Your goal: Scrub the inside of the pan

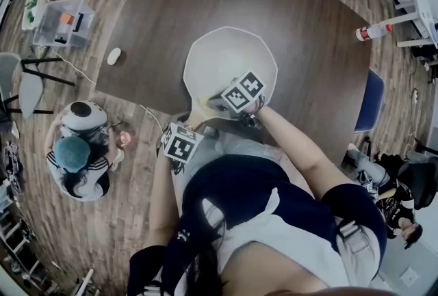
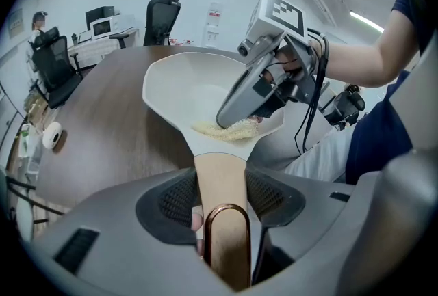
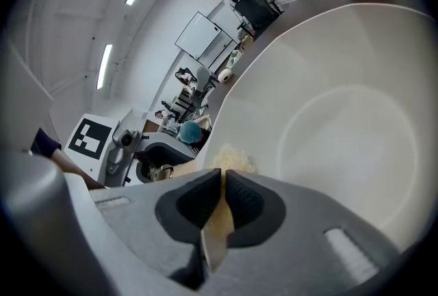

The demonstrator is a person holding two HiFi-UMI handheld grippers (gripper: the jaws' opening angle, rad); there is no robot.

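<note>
an office room with a wood-plank floor; a dark brown table (image 1: 308, 48) fills the middle of the head view. a cream-white pan (image 1: 219, 59) sits over the table's near edge, its handle (image 2: 220, 178) pointing back toward the person. whether its base lies flat on the table is not clear.

the left gripper (image 2: 220, 195) is clamped on the tan handle, one jaw pressed to each side, just ahead of the copper hanging loop (image 2: 226, 233) at the handle's end.

the right gripper (image 3: 224, 195) reaches into the pan from the person's right. its jaws are pinched tight on a thin yellowish scrub pad (image 3: 233, 159). the pad's free end is frayed and fuzzy, and it touches the inside of the pan at the near wall, close to where the handle joins. in the left gripper view the pad lies flat against the pan floor under the right gripper's tips. the rest of the pan's inside looks bare and pale.

on the table, well apart from the pan, lies a small white round thing (image 1: 114, 55), and a bottle (image 1: 373, 31) lies by the far right edge. on the floor to the left a person (image 1: 79, 151) crouches, with a clear plastic bin (image 1: 65, 21) beyond. a black office chair (image 2: 161, 11) stands behind the table.
</note>
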